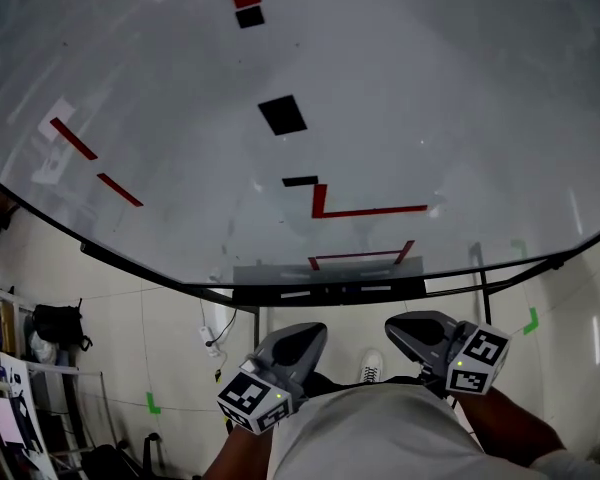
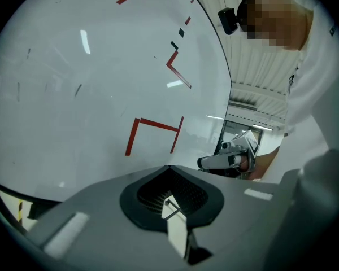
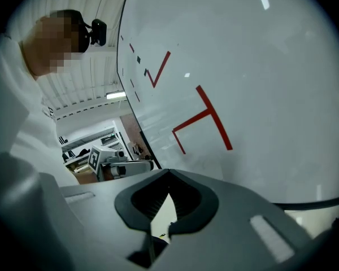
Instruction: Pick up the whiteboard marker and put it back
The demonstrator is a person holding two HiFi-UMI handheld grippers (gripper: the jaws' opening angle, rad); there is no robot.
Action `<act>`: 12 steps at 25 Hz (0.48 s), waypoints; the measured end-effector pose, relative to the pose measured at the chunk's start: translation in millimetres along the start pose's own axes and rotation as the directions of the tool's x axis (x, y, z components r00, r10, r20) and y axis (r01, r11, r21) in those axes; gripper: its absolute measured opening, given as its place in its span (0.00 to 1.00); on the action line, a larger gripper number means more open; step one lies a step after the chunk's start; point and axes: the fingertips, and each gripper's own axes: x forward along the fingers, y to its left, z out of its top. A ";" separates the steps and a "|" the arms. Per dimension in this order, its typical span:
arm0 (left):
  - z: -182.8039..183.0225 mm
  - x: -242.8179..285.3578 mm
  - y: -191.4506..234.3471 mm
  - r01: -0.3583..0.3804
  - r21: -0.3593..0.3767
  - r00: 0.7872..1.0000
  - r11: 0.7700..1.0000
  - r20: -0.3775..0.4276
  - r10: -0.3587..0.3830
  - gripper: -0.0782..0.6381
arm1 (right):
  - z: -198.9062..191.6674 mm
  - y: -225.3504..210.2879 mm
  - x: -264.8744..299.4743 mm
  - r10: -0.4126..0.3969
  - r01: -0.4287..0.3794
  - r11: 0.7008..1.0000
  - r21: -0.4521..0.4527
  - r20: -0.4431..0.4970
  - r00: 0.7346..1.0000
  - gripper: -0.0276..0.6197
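Note:
No whiteboard marker shows clearly in any view. The whiteboard fills the head view, with red tape lines, a red three-sided outline and a black square. A dark tray runs under its lower edge; pale strips lie in it, too small to identify. My left gripper and right gripper hang close to my body below the tray. Both point up at the board, jaws closed tip to tip with nothing between them. Each gripper view shows the other gripper beside it.
The board's black frame and a leg stand at the right. Shelves with a dark bag are at lower left. Green tape marks lie on the pale floor, and a white shoe shows between the grippers.

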 end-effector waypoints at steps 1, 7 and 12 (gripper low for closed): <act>-1.6 1.1 1.5 -0.008 0.008 1.000 1.000 -0.011 0.008 0.13 | -0.6 -2.3 1.0 0.001 -0.001 1.000 0.002 -0.006 1.000 0.05; -6.7 -5.2 34.5 -0.053 0.026 0.996 0.998 -0.064 0.055 0.13 | 0.8 -6.9 11.6 -0.021 0.018 0.995 0.097 0.028 0.999 0.05; -6.0 -11.0 43.5 0.008 0.049 0.993 0.999 -0.119 -0.002 0.13 | 2.8 -5.9 20.8 -0.085 0.077 0.988 0.130 0.058 0.995 0.05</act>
